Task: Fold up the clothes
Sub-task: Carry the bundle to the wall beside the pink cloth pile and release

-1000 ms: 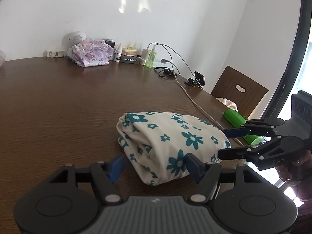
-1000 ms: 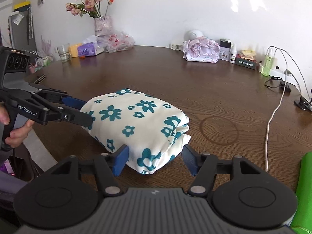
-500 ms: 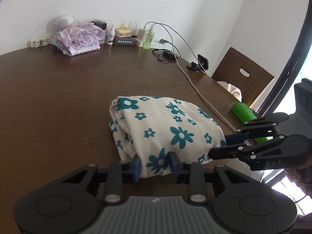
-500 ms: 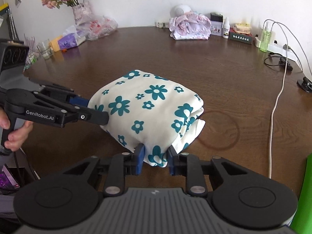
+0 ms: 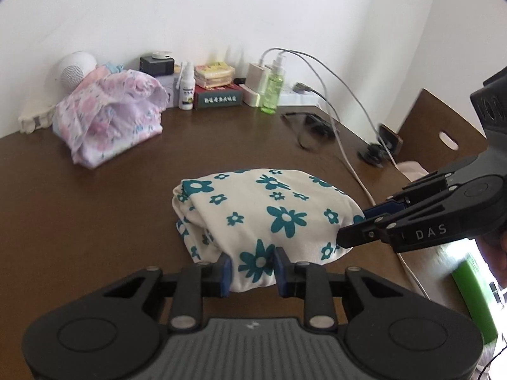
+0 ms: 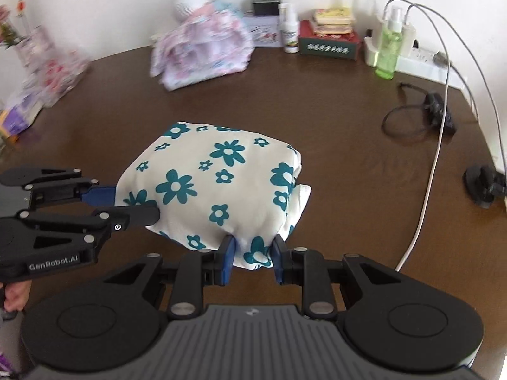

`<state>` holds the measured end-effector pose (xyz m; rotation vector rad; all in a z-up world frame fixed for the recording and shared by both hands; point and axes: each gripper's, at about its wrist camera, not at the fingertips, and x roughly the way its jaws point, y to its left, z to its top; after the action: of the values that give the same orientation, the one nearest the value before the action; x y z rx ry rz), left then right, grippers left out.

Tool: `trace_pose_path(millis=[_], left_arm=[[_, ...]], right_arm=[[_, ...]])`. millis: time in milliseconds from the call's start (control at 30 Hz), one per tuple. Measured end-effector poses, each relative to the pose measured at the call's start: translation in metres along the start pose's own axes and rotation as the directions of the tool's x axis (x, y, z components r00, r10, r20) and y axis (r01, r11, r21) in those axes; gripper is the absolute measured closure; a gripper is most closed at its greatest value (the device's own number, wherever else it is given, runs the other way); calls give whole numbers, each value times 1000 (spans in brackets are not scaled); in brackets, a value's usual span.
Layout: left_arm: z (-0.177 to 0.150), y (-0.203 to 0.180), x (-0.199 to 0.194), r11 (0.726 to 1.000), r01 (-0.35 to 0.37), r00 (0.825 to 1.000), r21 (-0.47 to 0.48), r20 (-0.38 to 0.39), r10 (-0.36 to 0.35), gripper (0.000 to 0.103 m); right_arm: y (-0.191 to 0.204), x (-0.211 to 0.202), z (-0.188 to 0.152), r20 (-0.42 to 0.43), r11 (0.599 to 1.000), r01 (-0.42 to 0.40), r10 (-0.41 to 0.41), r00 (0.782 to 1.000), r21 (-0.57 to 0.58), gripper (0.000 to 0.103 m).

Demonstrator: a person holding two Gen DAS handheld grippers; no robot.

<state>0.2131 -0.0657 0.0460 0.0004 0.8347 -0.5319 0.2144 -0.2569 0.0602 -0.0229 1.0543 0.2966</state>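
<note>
A folded cream garment with teal flowers (image 5: 269, 215) sits low over the brown table (image 5: 95, 205), gripped from two sides. My left gripper (image 5: 253, 267) pinches its near edge between blue pads, and its jaws are still closing on the cloth. In the right wrist view my right gripper (image 6: 252, 258) is shut on another edge of the same bundle (image 6: 215, 183). Each gripper shows in the other's view: the right gripper (image 5: 351, 231) at the bundle's right side, the left gripper (image 6: 133, 202) at its left side.
A crumpled pink floral garment (image 5: 111, 123) lies at the back by the wall, beside a white speaker (image 5: 76, 69), spray bottles (image 5: 274, 87) and small boxes (image 5: 218, 96). Cables (image 6: 424, 196) run down the right side. A wooden chair (image 5: 443, 133) stands past the table's right edge.
Both grippers went from open around the bundle's edges to shut on them. They then carried it across the table toward the back wall; the pink garment and bottles look much nearer.
</note>
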Motion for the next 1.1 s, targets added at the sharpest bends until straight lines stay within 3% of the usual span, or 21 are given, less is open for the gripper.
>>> trace_pose_path(millis=[300, 567, 767, 900, 1100], left_arm=[[77, 28, 87, 996, -42, 998, -82, 42, 45, 80], [104, 53, 114, 993, -62, 995, -101, 67, 69, 80], [106, 62, 116, 989, -65, 994, -130, 82, 76, 77], [97, 54, 102, 986, -111, 991, -124, 66, 120, 74], [76, 24, 28, 989, -123, 981, -85, 137, 134, 68]], right_arm=[[-49, 65, 96, 61, 995, 94, -96, 993, 34, 79], [-60, 93, 139, 113, 996, 88, -91, 989, 33, 79], [-59, 99, 143, 123, 996, 86, -88, 988, 25, 80], [-64, 86, 132, 134, 994, 101, -106, 985, 40, 60], [-61, 13, 98, 231, 991, 113, -127, 965, 72, 49]])
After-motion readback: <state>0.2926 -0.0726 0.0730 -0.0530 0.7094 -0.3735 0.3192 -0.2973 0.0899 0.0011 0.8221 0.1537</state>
